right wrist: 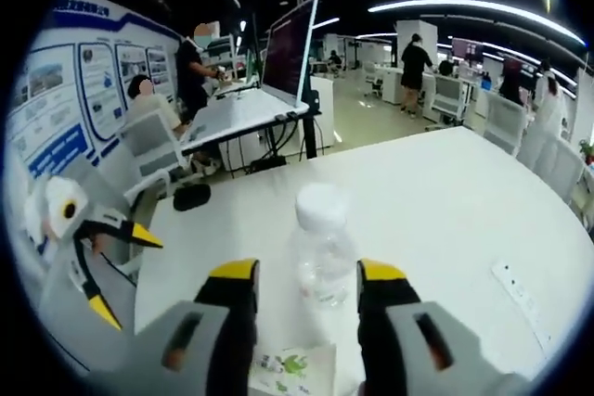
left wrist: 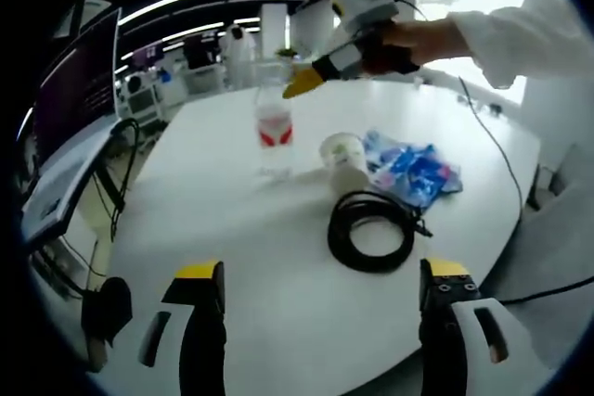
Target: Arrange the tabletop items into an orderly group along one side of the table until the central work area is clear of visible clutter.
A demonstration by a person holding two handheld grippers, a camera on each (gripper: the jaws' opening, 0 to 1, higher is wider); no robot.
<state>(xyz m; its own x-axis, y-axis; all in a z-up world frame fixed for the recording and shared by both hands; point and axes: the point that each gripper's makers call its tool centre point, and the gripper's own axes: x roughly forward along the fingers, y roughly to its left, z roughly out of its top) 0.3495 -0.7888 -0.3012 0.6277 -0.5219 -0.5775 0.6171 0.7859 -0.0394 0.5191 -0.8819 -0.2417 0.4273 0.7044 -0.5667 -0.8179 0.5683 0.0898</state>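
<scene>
While the left gripper point(left wrist: 320, 289) hovered low over the near edge of a white table point(left wrist: 232, 257), its yellow-tipped jaws stood wide apart with nothing between them. Farther across the table stood a clear plastic bottle point(left wrist: 273, 122) with a red label, upright. Just beside it lay a white cup point(left wrist: 344, 159) on its side, touching a crumpled blue packet point(left wrist: 413, 169), and a coil of black cable point(left wrist: 371, 229) lay nearer. In the right gripper view, the right gripper point(right wrist: 306, 275) was open, its jaws on either side of the bottle point(right wrist: 322, 248) below the white cap; whether they touched it could not be told.
</scene>
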